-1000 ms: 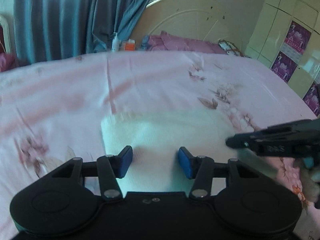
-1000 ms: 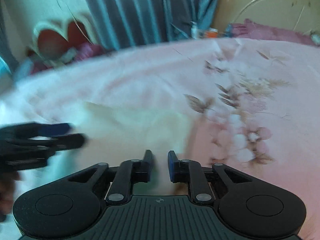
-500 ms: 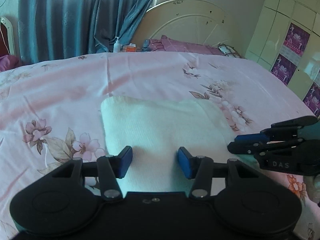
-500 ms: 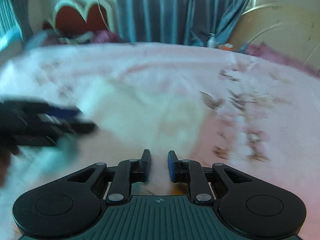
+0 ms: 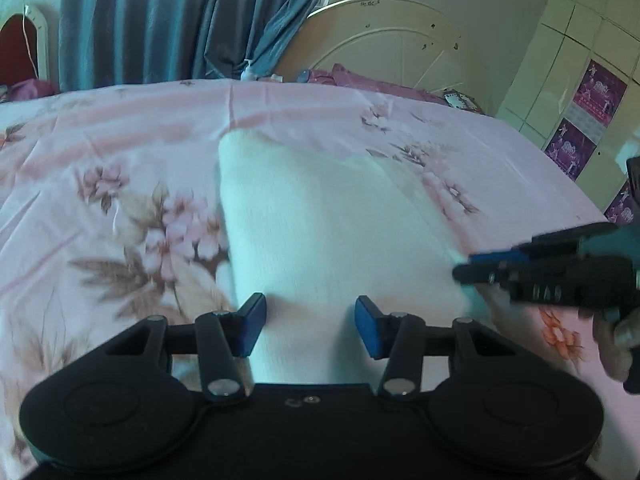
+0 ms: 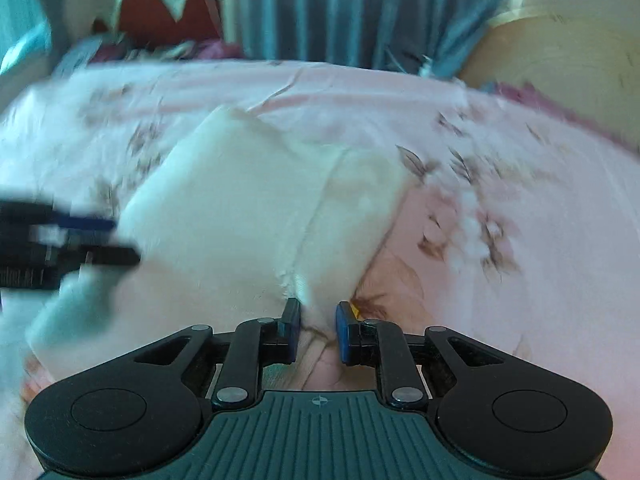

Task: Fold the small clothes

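Cloth [image 5: 328, 232] lies flat on the bed [image 5: 120, 152], near the edge closest to the cameras. It is white and soft, and it is folded into a long shape. In the left view its long side runs away from the camera, toward the far end of the bed. In the right view a fold line runs down the cloth, and a thinner flap lies on the right of that line.

Left claw [image 5: 310, 328] sits over the near end of the cloth. Its blue pads stand about half open, one on each side of the cloth. The pads do not press on it. Right claw [image 6: 318, 330] sits at the near right corner of the cloth. Its pads are close together with a small gap. The cloth corner reaches to that gap, but I cannot tell if the pads pinch it. In the left view this claw shows up at the right, beside the cloth's right edge, with part of a hand [image 5: 616, 344] on it.

Pink sheet with flowers covers the bed. Blue curtains [image 5: 160, 20] hang behind the bed. A cream headboard [image 5: 384, 40] stands at the far right, with a purple pillow [image 5: 368, 80] by it. Cupboards [image 5: 580, 60] with purple pictures stand on the right.
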`<state>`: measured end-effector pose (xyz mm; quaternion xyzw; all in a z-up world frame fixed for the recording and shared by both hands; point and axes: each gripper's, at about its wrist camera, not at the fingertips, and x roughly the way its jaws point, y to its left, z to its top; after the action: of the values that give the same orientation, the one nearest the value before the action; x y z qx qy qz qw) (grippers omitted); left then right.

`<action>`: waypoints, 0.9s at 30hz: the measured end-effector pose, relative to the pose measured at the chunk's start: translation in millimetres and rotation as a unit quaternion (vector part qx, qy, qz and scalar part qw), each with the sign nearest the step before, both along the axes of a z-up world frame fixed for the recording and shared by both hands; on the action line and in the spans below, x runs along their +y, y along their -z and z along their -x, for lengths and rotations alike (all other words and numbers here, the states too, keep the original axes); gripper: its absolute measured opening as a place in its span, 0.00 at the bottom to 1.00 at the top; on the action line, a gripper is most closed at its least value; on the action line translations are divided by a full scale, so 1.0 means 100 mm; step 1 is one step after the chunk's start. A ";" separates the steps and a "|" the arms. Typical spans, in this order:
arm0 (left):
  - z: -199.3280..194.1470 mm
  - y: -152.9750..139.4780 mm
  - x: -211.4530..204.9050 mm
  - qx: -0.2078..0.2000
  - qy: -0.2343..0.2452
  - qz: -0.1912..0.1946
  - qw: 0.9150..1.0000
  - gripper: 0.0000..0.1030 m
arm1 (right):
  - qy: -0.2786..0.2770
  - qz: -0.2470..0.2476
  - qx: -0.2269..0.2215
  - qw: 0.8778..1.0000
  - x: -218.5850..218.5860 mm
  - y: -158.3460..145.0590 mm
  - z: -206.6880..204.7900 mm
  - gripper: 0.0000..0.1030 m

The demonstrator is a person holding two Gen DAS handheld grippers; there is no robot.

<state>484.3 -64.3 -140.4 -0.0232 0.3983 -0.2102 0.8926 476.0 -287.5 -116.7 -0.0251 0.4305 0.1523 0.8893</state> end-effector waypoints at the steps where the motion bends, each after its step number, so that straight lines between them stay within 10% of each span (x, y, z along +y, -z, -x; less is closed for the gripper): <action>1: 0.08 -0.02 0.03 -0.003 0.001 -0.001 1.000 0.45 | -0.001 -0.001 -0.013 1.000 0.01 -0.08 0.07 0.16; 10: 0.72 0.09 0.02 0.008 -0.004 -0.048 0.999 0.45 | -0.074 -0.021 0.021 0.997 0.28 0.03 0.79 0.16; 18: 0.85 0.08 0.08 0.025 -0.029 -0.044 0.998 0.47 | -0.037 -0.017 0.025 0.999 0.14 0.11 0.92 0.16; 22: 0.87 0.00 0.10 0.001 -0.059 -0.036 0.998 0.72 | -0.024 -0.056 0.012 0.998 0.09 0.00 0.89 0.16; 27: 0.75 0.07 0.06 0.034 -0.063 -0.047 0.996 0.64 | -0.007 -0.052 0.041 0.998 0.05 0.12 0.82 0.16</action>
<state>409.0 -58.5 -147.0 -0.0137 0.4357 -0.1336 0.8900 394.3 -282.4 -128.3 0.0243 0.4575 0.1816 0.8701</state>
